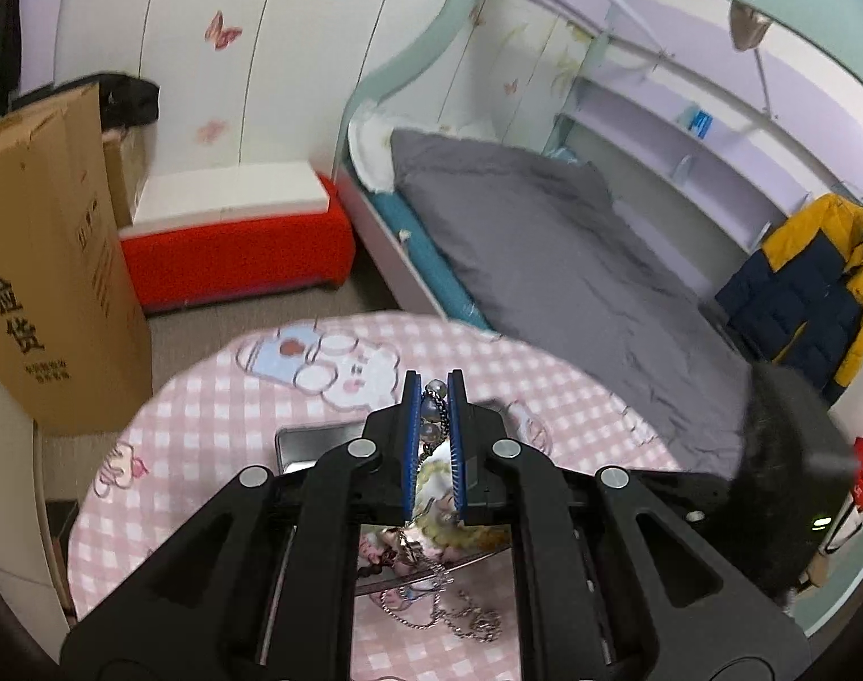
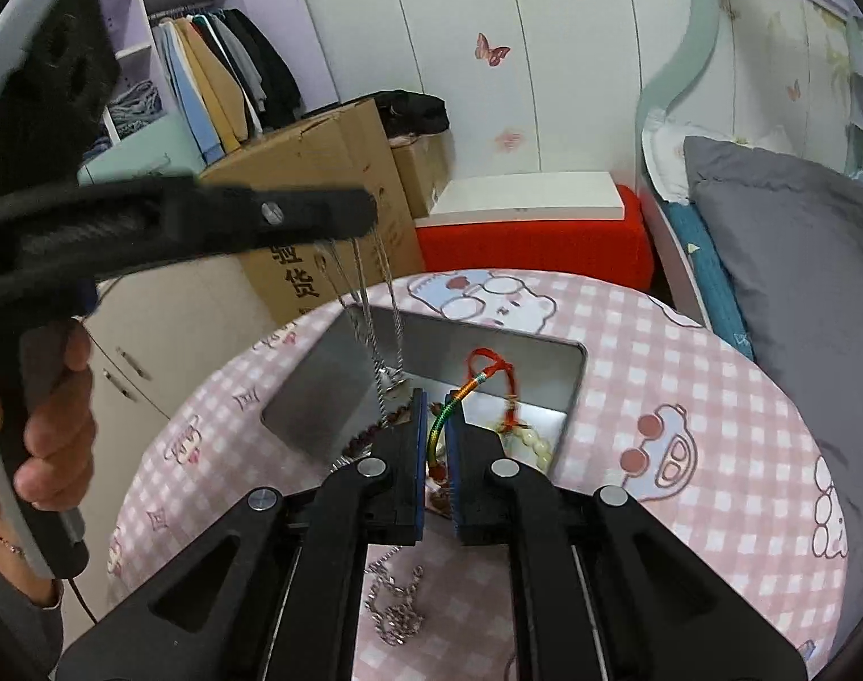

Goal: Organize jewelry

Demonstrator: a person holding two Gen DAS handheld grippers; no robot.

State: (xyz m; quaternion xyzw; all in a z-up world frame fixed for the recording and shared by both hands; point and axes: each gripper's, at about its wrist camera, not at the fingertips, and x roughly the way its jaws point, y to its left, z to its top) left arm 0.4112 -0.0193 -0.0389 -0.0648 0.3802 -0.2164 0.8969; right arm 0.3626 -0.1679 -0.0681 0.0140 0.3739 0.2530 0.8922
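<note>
- Between the blue ribbed pads of the left gripper (image 1: 431, 397) hangs a silver chain (image 1: 436, 417) with round beads, clamped tight.
- Below that gripper, another fine chain (image 1: 465, 621) lies coiled on the pink checked cloth of the round bench (image 1: 204, 414).
- Pinched in the right gripper (image 2: 436, 406) is a rainbow-striped cord bracelet (image 2: 440, 425) with a red knotted loop.
- Just ahead of it sits a shiny rectangular metal tray (image 2: 318, 397) holding pale beads (image 2: 531, 442).
</note>
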